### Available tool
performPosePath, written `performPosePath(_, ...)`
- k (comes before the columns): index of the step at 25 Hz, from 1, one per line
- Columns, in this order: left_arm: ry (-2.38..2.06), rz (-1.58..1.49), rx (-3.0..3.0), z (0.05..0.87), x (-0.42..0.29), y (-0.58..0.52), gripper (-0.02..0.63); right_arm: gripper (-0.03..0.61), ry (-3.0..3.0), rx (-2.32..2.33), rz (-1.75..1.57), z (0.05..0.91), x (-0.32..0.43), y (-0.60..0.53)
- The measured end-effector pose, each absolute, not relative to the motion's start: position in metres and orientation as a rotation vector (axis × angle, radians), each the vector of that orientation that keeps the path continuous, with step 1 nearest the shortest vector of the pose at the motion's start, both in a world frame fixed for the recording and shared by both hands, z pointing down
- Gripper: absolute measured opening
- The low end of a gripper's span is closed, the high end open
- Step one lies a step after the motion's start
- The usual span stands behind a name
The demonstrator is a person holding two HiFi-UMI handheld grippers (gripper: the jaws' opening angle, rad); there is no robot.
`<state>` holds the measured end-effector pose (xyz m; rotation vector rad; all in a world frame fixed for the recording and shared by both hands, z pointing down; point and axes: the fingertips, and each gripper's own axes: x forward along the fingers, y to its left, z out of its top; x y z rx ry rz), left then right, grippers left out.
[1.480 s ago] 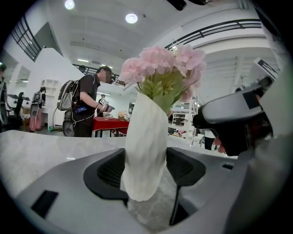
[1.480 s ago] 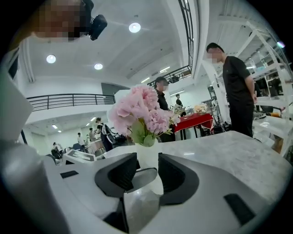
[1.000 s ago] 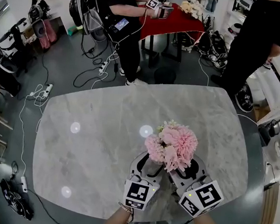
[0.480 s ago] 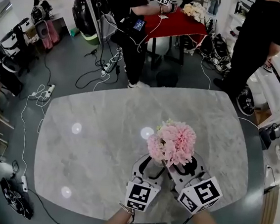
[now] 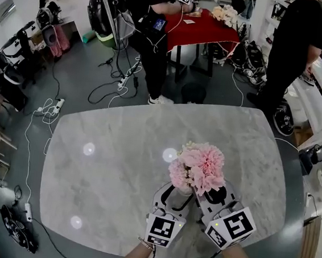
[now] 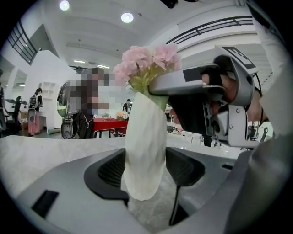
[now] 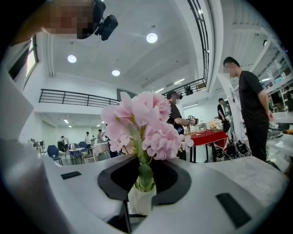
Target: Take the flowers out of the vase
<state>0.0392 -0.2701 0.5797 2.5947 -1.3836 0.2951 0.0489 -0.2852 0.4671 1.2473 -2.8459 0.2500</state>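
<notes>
Flowers (image 5: 198, 167) in vase (image 6: 145, 137); left gripper (image 6: 145, 171) fingers (image 6: 110, 171) clamped on vase, right gripper (image 7: 144, 183) level, fingers (image 7: 173, 180) closing on stems (image 7: 145, 173) just above.

From overhead, the flowers (image 5: 198, 168) hide most of the vase (image 6: 145, 151).

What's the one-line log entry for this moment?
left gripper: shut on vase | right gripper: jaws closing on stems of flowers | flowers: in vase, not yet out
</notes>
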Motion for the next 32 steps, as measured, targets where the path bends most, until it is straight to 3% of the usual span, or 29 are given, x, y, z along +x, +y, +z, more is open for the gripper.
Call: performPosePath(32,-1.403,0.317,2.596,0.580,0.043,-0.282,0.281,0.058,-2.920,1.295,0.172,0.403,0.064,-0.291)
